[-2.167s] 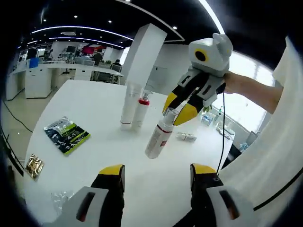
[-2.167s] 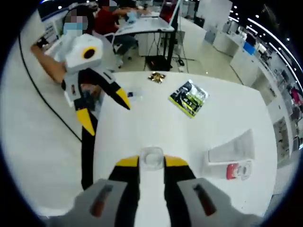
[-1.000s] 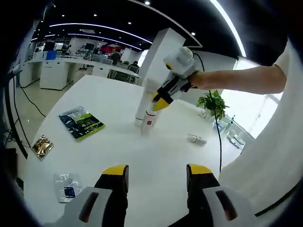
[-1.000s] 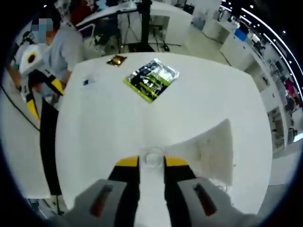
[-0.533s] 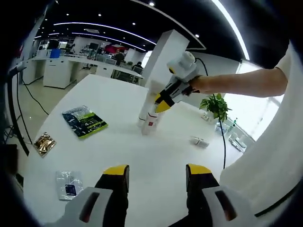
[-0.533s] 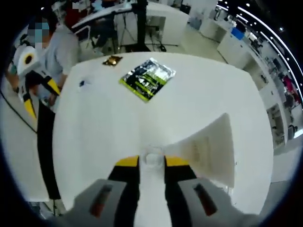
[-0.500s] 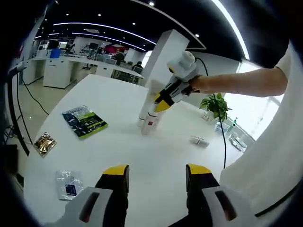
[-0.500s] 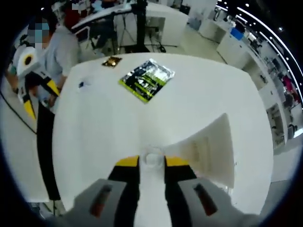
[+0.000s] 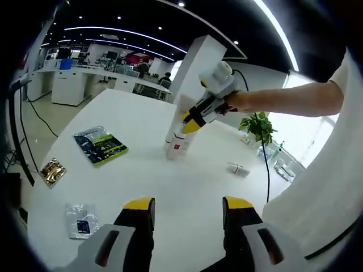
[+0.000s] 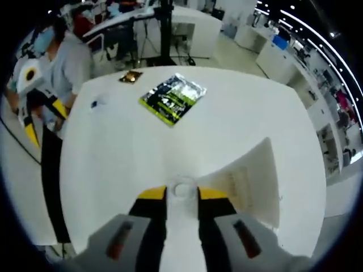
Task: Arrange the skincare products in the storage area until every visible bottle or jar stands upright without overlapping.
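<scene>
In the left gripper view a white bottle with a red label [image 9: 178, 145] stands upright on the white table [image 9: 142, 175], its base at the surface. My right gripper [image 9: 190, 123] is shut on its top. A tall white tube [image 9: 172, 126] stands right behind it, touching or nearly so. A small bottle [image 9: 237, 168] lies on its side to the right. My left gripper [image 9: 188, 206] hangs open over the table's near part, holding nothing. The right gripper view looks down on the bottle [image 10: 182, 187] between my right gripper's [image 10: 182, 195] shut jaws, with the tube [image 10: 249, 180] alongside.
A green packet [image 9: 100, 144], a gold packet [image 9: 51, 171] and a clear packet [image 9: 79, 219] lie on the table's left side. A potted plant [image 9: 258, 125] stands beyond the far edge. The green packet [image 10: 173, 97] and the left gripper [image 10: 35, 99] lie far from the bottle.
My right gripper carried the tilted bottle from mid-air to the tube and stood it upright beside it. Over the last half second it barely shifted. The left gripper stays open.
</scene>
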The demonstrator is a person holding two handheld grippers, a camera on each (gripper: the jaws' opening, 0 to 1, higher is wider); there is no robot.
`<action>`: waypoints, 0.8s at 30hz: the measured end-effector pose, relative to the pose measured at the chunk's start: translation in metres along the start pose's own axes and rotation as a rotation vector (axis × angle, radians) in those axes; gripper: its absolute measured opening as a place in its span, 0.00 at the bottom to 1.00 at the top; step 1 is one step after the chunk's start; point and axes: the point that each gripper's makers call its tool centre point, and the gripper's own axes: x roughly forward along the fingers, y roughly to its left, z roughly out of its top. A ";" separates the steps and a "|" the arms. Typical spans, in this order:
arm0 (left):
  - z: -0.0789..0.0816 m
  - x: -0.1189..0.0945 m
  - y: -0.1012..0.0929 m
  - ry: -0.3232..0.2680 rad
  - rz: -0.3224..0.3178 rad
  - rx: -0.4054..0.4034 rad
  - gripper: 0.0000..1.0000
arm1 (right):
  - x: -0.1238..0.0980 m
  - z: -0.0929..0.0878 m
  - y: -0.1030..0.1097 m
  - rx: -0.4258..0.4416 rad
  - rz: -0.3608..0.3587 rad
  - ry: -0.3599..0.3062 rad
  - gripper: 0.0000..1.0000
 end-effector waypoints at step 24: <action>-0.003 0.004 -0.010 0.017 -0.048 0.013 0.49 | -0.008 0.006 -0.002 -0.062 -0.070 -0.035 0.21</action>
